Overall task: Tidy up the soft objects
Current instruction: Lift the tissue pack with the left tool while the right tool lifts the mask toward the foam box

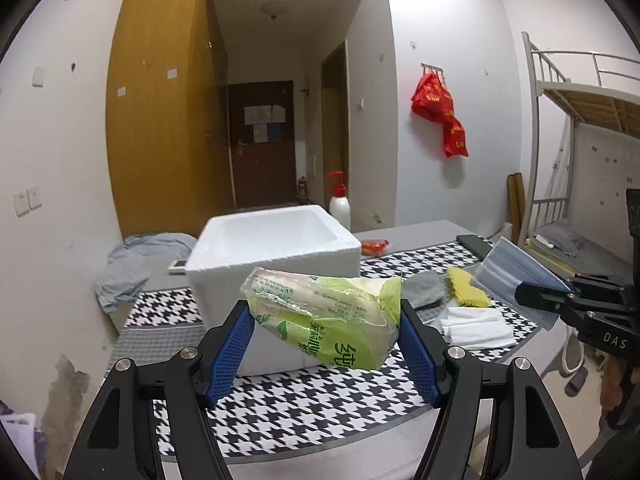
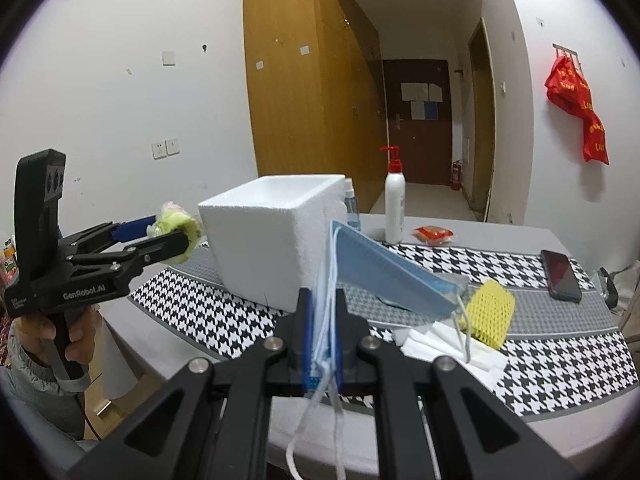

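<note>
My left gripper [image 1: 324, 320] is shut on a green tissue pack [image 1: 332, 316] and holds it in the air in front of the white foam box [image 1: 276, 240]. In the right wrist view the left gripper [image 2: 168, 236] and the tissue pack [image 2: 178, 226] sit left of the foam box [image 2: 276, 236]. My right gripper [image 2: 322, 336] is shut on a stack of blue face masks [image 2: 384, 272], held above the table to the right of the box. The masks [image 1: 512, 272] also show at the right of the left wrist view, with the right gripper [image 1: 536, 296].
On the houndstooth cloth [image 2: 560, 360] lie a yellow mesh sponge [image 2: 490, 312], white folded cloths [image 2: 440, 344], a grey cloth [image 1: 426, 290] and a phone [image 2: 560, 274]. A pump bottle [image 2: 394, 200], a small spray bottle [image 2: 352, 208] and a red packet [image 2: 434, 234] stand behind. A bunk bed [image 1: 580, 120] is at the right.
</note>
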Available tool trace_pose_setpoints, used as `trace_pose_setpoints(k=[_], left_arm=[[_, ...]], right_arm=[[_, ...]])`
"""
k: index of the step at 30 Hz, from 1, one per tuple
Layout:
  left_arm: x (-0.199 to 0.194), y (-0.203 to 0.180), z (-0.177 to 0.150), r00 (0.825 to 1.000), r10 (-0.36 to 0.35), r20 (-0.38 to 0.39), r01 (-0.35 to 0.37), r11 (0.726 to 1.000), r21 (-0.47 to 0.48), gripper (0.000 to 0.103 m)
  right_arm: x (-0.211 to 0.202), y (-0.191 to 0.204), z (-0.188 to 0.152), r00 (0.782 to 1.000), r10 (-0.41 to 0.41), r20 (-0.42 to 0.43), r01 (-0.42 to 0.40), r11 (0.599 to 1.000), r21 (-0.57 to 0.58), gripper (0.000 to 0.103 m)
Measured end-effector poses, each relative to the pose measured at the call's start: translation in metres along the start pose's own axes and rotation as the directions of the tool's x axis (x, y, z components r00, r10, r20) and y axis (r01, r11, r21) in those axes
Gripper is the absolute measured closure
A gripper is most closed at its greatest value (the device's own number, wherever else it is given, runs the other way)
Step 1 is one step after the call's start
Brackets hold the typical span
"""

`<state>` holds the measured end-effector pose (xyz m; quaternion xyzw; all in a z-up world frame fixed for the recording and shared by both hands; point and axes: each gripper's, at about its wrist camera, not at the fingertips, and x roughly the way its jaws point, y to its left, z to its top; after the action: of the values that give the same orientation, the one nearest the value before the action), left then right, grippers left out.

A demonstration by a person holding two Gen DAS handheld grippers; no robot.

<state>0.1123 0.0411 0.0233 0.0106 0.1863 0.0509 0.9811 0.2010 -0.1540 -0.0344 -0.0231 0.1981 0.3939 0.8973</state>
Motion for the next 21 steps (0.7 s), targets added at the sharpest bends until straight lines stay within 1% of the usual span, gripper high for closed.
trace_pose_setpoints(k=[5,10,17,21], left_arm=[[-0.007,0.002,0.006,1.0,0.022,0.017,-0.022,1.0,0.006,0.031],[-0.017,0.006,0.013,0.997,0.045,0.06,-0.046,0.999,0.014,0.031],[-0.017,0.021,0.015,0.994,0.069,0.083,-0.069,0.998,-0.006,0.031],[-0.014,0.026,0.017,0.992,0.096,0.086,-0.096,0.995,-0.005,0.031]], right_arm=[[0.0,0.002,0.004,1.0,0.016,0.019,-0.016,1.0,-0.008,0.091],[0.004,0.003,0.013,0.998,0.033,0.044,-0.032,0.999,-0.024,0.091],[0.019,0.009,0.029,0.997,0.049,0.062,-0.046,0.998,-0.037,0.091],[0.025,0.014,0.038,0.996,0.054,0.068,-0.051,0.997,-0.05,0.091]])
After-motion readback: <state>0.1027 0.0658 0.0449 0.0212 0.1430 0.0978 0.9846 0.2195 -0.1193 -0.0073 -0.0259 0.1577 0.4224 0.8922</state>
